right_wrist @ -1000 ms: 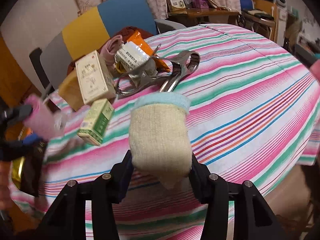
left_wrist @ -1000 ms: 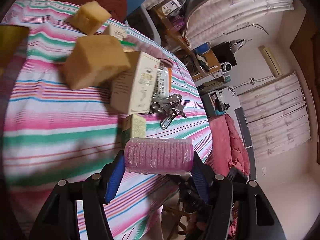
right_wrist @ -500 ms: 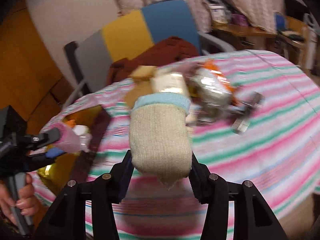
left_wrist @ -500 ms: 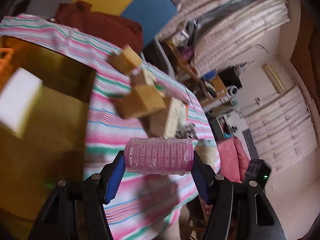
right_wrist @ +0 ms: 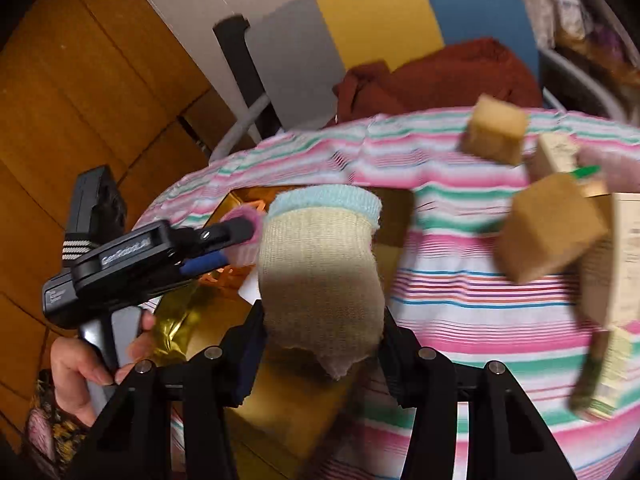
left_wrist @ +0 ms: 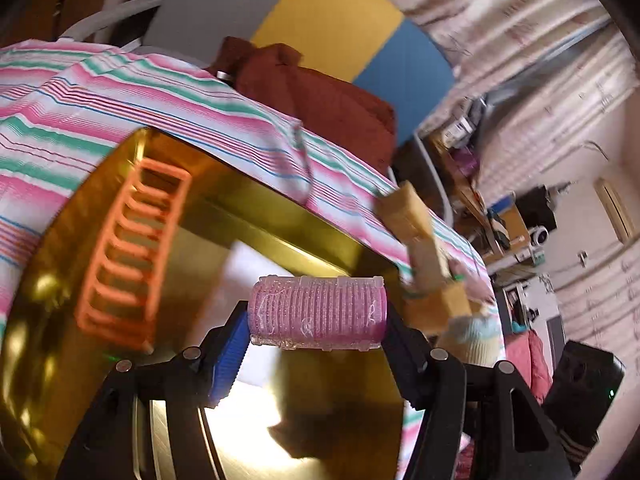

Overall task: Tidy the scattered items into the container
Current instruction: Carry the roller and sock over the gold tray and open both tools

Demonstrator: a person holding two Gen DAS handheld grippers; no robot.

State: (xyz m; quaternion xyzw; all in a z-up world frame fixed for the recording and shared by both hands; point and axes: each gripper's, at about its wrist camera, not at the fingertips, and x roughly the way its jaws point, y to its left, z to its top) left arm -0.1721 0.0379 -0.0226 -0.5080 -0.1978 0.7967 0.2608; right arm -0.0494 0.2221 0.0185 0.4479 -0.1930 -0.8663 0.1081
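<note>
My left gripper (left_wrist: pixel 316 322) is shut on a pink hair roller (left_wrist: pixel 318 312) and hangs over the open gold container (left_wrist: pixel 280 224). An orange comb-like piece (left_wrist: pixel 128 248) and a white item (left_wrist: pixel 248 260) lie inside it. In the right wrist view my right gripper (right_wrist: pixel 320 344) is shut on a beige sock with a light blue cuff (right_wrist: pixel 320 264), close above the gold container (right_wrist: pixel 192 320). The left gripper (right_wrist: pixel 224 240) shows there too, held by a hand (right_wrist: pixel 80 372) over the container.
Tan sponge blocks (right_wrist: pixel 548 228) (right_wrist: pixel 494 130) and small cartons (right_wrist: pixel 624 256) lie on the striped tablecloth (right_wrist: pixel 460 292) to the right of the container. A chair with a brown garment (left_wrist: pixel 320 100) stands behind the table. The table edge curves close by.
Both grippers swung left from the pile of items to the gold container. The roller and the sock stayed in their grips, and the container now fills the left wrist view.
</note>
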